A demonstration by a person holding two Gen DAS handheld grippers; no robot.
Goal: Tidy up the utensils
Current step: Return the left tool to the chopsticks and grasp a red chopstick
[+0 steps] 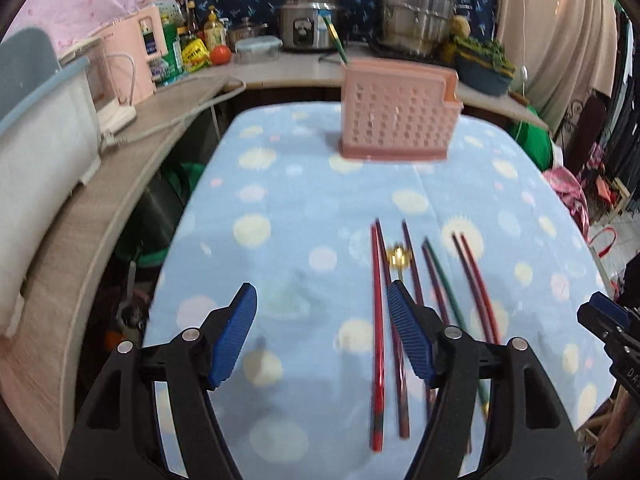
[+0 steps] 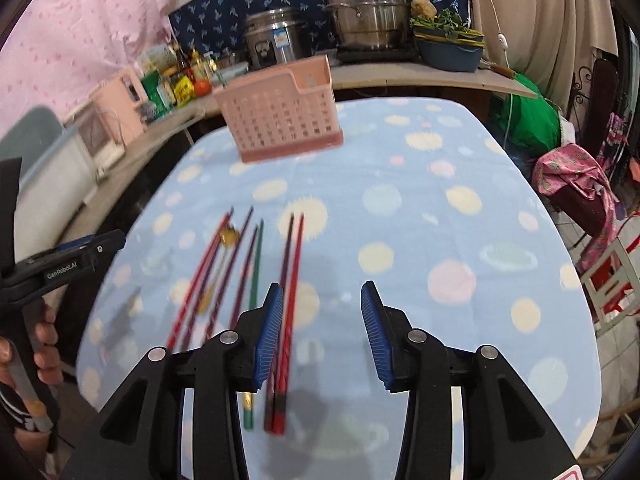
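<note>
Several chopsticks lie side by side on the blue dotted cloth: a red pair (image 1: 376, 340), dark ones, a green one (image 1: 448, 288) and another red pair (image 2: 294, 264). A small gold spoon (image 1: 398, 258) lies among them. The pink perforated holder (image 1: 398, 120) stands at the far end with one green chopstick (image 1: 336, 42) in it. My left gripper (image 1: 320, 292) hangs open over bare cloth just left of the chopsticks. My right gripper (image 2: 322, 292) is open above the right red pair, which runs close beside its left finger (image 2: 270, 332); the pads press on nothing.
A curved wooden counter (image 1: 100, 208) wraps the table's left and far sides, carrying a rice cooker (image 1: 308, 20), steel pots (image 2: 366, 8), bottles and a tomato. Bags and a chair (image 2: 608, 276) crowd the right. A hand (image 2: 44, 344) holds the left gripper's handle.
</note>
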